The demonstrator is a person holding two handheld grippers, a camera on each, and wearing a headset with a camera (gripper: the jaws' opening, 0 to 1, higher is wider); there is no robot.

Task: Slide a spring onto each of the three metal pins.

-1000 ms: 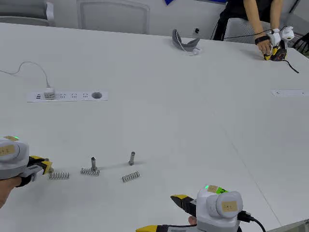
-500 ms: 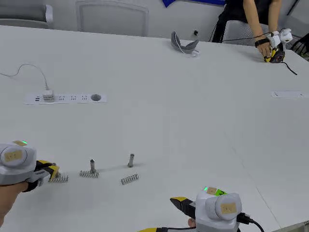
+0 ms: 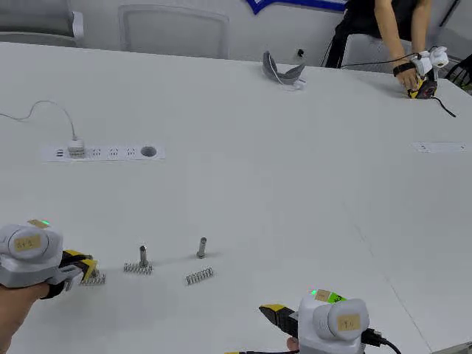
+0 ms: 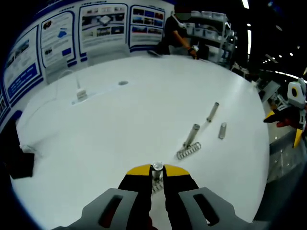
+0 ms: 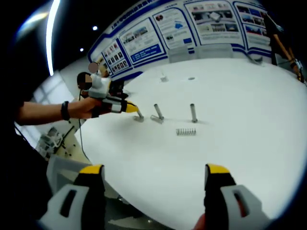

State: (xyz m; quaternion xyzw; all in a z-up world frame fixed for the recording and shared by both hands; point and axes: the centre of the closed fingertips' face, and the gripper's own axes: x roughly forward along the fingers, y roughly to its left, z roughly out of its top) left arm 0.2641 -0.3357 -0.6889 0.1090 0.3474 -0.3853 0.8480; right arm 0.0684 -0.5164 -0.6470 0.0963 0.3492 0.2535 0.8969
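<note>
Three small metal pins stand near the table's front edge. The left gripper (image 3: 91,268) is shut on the leftmost pin (image 4: 156,167), with a spring (image 3: 96,279) at the pin's foot. A second spring (image 3: 137,268) lies against the base of the middle pin (image 3: 143,255). Further right, the third pin (image 3: 202,247) stands bare, and a third spring (image 3: 199,276) lies loose in front of it. My right gripper (image 5: 154,172) hangs open near the front edge with nothing between its fingers; the pins (image 5: 193,113) are well ahead of it.
A white power strip (image 3: 103,152) with a plug and cable lies at the back left. Further back a grey curved object (image 3: 284,68) rests on the table. A person's hands work with another gripper (image 3: 420,74) at the far right corner.
The left gripper has moved a little to the right, up to the leftmost pin and its spring. The right gripper has barely moved.
</note>
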